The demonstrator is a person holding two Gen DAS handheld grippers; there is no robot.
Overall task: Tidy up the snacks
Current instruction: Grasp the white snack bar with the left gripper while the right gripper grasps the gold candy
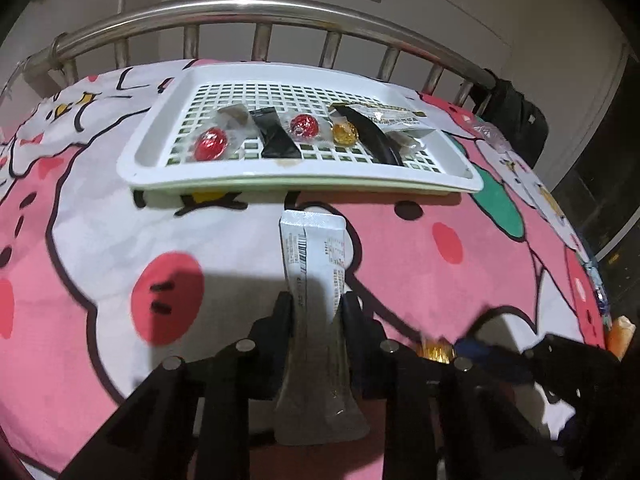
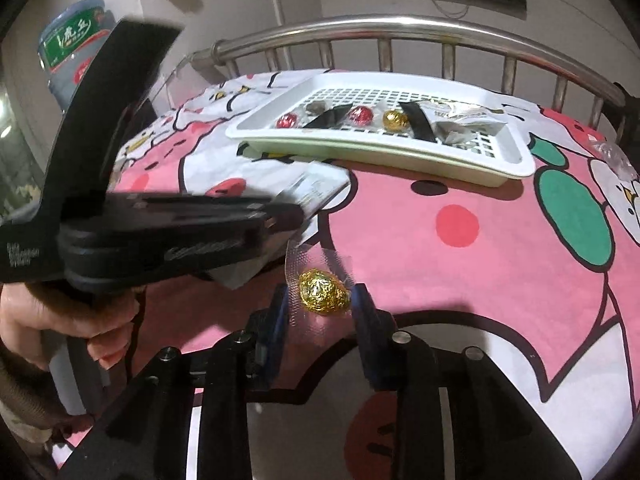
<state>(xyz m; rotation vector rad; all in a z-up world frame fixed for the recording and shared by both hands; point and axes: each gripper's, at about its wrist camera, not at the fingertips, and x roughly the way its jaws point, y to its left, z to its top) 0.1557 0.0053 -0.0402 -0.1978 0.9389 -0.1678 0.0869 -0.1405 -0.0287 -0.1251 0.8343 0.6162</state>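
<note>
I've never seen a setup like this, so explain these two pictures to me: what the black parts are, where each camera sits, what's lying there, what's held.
There is no robot: a person holds two hand-held grippers, each carrying a fisheye camera looking along its fingers. The left gripper is shut on a silver sachet. The right gripper is shut on a gold foil candy. Ahead, on a pink cartoon bedsheet, a white slotted tray holds red and gold candies and dark packets.

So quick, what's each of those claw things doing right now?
Left gripper: closed on a flat silver foil sachet.
Right gripper: closed on a round gold foil-wrapped candy.
</note>
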